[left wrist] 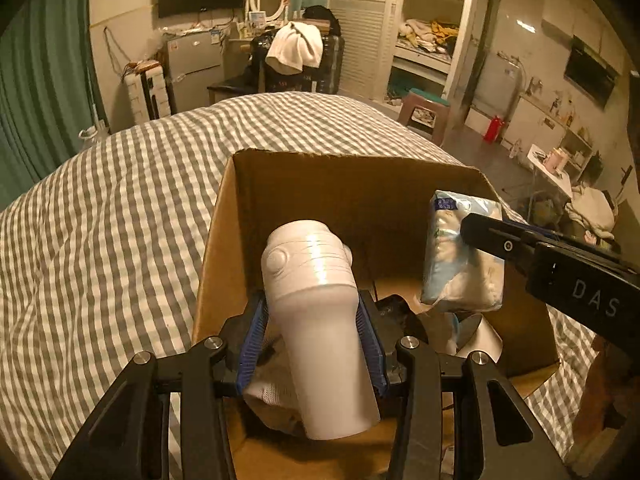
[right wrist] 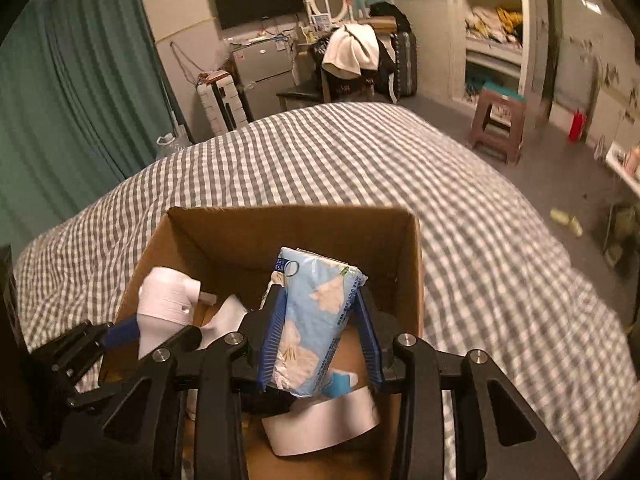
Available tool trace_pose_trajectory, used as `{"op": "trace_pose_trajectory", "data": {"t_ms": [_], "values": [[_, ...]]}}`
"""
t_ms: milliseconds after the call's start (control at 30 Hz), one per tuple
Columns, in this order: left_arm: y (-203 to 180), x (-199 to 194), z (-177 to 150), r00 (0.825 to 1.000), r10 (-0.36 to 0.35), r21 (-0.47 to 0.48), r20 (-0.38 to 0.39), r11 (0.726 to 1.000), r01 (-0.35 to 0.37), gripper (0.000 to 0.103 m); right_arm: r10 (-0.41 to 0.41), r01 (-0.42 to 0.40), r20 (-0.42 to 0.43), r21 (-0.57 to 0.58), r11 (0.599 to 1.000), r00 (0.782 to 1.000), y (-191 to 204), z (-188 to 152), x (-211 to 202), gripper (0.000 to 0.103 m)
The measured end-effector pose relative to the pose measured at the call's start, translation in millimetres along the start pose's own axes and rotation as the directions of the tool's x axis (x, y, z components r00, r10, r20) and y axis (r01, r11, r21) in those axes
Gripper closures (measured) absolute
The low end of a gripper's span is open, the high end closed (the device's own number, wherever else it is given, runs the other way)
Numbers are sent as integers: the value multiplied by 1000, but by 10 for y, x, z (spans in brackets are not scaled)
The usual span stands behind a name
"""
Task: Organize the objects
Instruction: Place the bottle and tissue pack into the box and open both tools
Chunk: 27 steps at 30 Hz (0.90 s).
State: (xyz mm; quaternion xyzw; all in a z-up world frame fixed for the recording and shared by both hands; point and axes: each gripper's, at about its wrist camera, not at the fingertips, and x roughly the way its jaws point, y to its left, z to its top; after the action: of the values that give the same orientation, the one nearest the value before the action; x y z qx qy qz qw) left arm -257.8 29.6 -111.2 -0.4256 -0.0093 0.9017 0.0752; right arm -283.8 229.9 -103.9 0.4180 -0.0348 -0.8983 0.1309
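R gripper (left wrist: 476, 232) body reads "DAS"; tissue pack (right wrist: 316, 320) print too blurred

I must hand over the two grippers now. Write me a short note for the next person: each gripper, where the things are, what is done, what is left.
Left gripper: shut on the white bottle, held over the cardboard box.
Right gripper: shut on the blue tissue pack, also over the box.
The box sits on the checked bedspread.
Done: some white items already lie in the box; I cannot tell what they are.
Left: lower the bottle and the pack into the box and release.
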Motion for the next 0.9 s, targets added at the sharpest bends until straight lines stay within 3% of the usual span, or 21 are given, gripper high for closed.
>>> {"op": "trace_pose_trajectory", "data": {"t_ms": [100,167,233,333,433,600,800,900], "values": [[-88,-109,31,1000,6,21,18,1000,-7,53,32,-32,11,32,999,999,-85,-16,-61,64],[-120,-235,72,999,21,36,43,999,-22,31,38,-39,30,36,999,999,-101,-12,-170,60],[-143,-369,104,997,30,40,75,999,-33,22,35,-37,58,33,999,998,-122,22,-323,59],[-123,-584,146,994,29,32,105,999,-33,20,38,-38,92,6,999,995,-98,71,-556,53],[-64,-797,146,989,69,12,128,997,-71,5,31,-27,125,-30,999,992,-35,87,-838,45],[102,-1183,82,982,120,-51,148,992,-114,4,38,-23,182,-82,996,982,140,155,-1338,25],[298,-1738,35,972,122,-106,202,989,-102,2,26,4,270,-110,994,963,310,135,-1981,14],[401,-1971,15,969,118,-149,217,985,-86,2,26,23,301,-157,987,953,430,81,-2269,14]]}}
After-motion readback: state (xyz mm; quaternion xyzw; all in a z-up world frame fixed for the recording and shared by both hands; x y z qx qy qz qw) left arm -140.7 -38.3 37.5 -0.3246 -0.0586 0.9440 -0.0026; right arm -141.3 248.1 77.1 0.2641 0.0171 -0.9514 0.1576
